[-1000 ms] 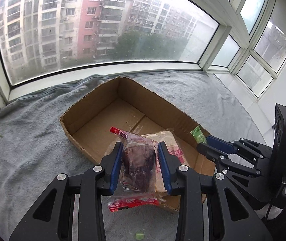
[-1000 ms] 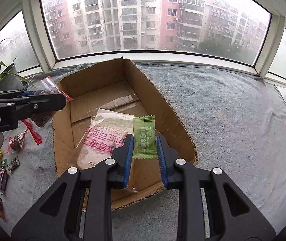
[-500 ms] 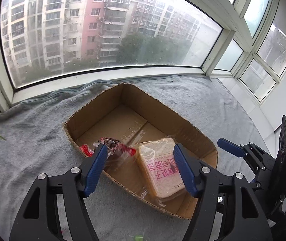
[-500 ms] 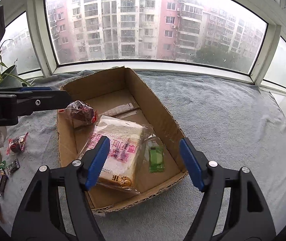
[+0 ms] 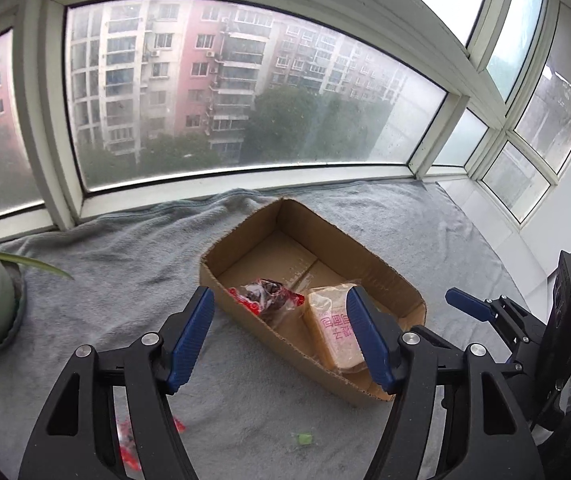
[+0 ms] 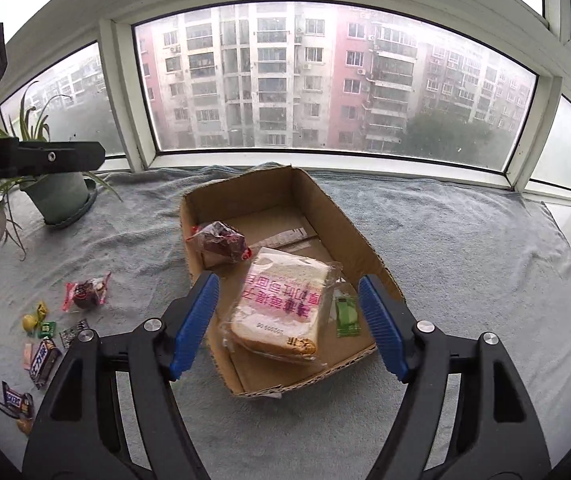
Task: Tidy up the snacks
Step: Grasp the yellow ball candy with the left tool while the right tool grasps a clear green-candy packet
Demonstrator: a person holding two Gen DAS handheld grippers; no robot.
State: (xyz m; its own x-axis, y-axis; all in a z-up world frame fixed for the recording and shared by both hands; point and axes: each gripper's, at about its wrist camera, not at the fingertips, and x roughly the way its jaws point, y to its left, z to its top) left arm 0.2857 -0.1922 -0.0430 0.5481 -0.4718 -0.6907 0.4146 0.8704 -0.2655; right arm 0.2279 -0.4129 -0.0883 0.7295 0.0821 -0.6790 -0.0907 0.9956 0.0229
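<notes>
Grey blanket (image 6: 465, 248) under the window carries loose snacks (image 6: 85, 294) left of the cardboard box (image 6: 365, 240), nearer the left gripper (image 5: 281, 336) than the right gripper (image 6: 287, 326), both wide and empty.

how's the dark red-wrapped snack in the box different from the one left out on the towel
The boxed red snack lies inside the cardboard box, against its left wall; the loose red snack lies on the grey towel, outside the box. The boxed one sits next to the bread packet; the loose one lies near a scatter of small candies. Both show dark filling in clear wrap with red ends.
</notes>
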